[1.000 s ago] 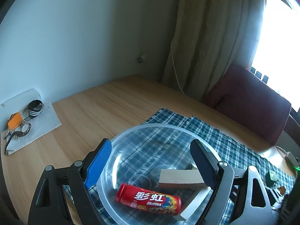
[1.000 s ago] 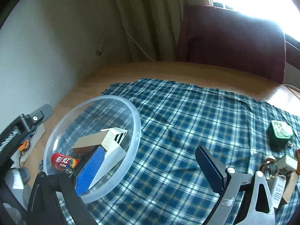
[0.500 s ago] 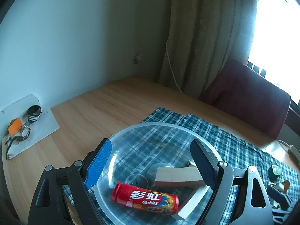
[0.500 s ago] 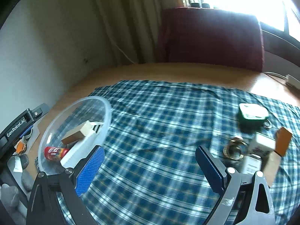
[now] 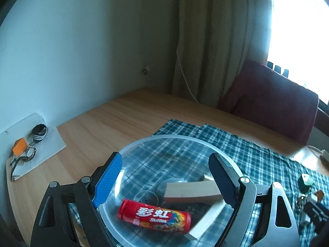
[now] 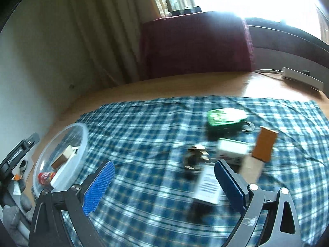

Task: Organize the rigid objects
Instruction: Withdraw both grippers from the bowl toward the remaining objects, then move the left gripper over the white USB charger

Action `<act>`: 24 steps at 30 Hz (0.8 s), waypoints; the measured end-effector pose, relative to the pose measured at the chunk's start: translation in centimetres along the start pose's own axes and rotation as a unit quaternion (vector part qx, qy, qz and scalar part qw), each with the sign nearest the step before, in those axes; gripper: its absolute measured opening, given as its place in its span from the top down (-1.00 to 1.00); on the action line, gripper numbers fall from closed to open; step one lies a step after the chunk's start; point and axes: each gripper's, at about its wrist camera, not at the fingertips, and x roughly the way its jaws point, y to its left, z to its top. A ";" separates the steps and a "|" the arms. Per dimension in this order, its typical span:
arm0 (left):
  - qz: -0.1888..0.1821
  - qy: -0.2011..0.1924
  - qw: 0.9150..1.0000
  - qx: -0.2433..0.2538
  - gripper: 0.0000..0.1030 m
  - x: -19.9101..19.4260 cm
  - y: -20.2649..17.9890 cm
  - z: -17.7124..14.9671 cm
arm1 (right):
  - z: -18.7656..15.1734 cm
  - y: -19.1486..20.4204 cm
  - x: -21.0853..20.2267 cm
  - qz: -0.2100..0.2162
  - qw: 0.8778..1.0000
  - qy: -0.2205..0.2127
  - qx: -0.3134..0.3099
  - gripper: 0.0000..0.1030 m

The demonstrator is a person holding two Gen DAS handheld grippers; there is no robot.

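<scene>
A wooden table point(image 5: 123, 119) carries a blue-and-white checked cloth point(image 6: 156, 127), and at the cloth's left end sits a clear plastic bowl point(image 5: 144, 144). Inside the bowl lie a red Skittles tube point(image 5: 154, 219) on its side and pale wooden blocks point(image 5: 191, 190) leaning against each other. The left gripper point(image 5: 164, 182) hangs over the bowl with its jaws spread wide, one blue pad on each side, gripping nothing. The right gripper point(image 6: 163, 185) is likewise spread and empty above the cloth, close to a blurred cluster: a green-and-white case point(image 6: 225, 117), an orange-topped wooden block point(image 6: 264, 147), a white box point(image 6: 233, 150), a paper card point(image 6: 208, 185) and a brass ring point(image 6: 196, 157). Compared with a second ago, the right gripper has swung away from the bowl toward this cluster, while the left view is nearly unchanged.
</scene>
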 end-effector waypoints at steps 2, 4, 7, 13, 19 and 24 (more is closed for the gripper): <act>-0.008 -0.003 1.000 0.011 -0.68 -0.5 -0.7 -0.1 | 0.0 -1.2 -0.2 -0.012 1.000 -0.003 0.017 -0.94; -0.020 -0.003 1.000 0.024 -0.68 -1.0 -1.5 -0.3 | 0.1 -2.6 -0.4 -0.025 0.999 -0.005 0.033 -0.94; -0.045 0.006 0.998 0.047 -0.68 -1.4 -2.9 -0.6 | 0.1 -4.4 -0.9 -0.044 0.998 -0.009 0.051 -0.94; -0.088 0.030 0.992 0.082 -0.68 -2.3 -6.2 -1.4 | -0.1 -7.5 -1.9 -0.078 0.994 -0.012 0.078 -0.94; -0.126 0.063 0.984 0.112 -0.68 -2.6 -9.8 -2.8 | -0.6 -9.9 -2.6 -0.091 0.992 -0.011 0.091 -0.94; -0.158 0.098 0.973 0.138 -0.68 -2.6 -12.9 -4.3 | -1.0 -11.1 -2.7 -0.098 0.991 0.002 0.094 -0.96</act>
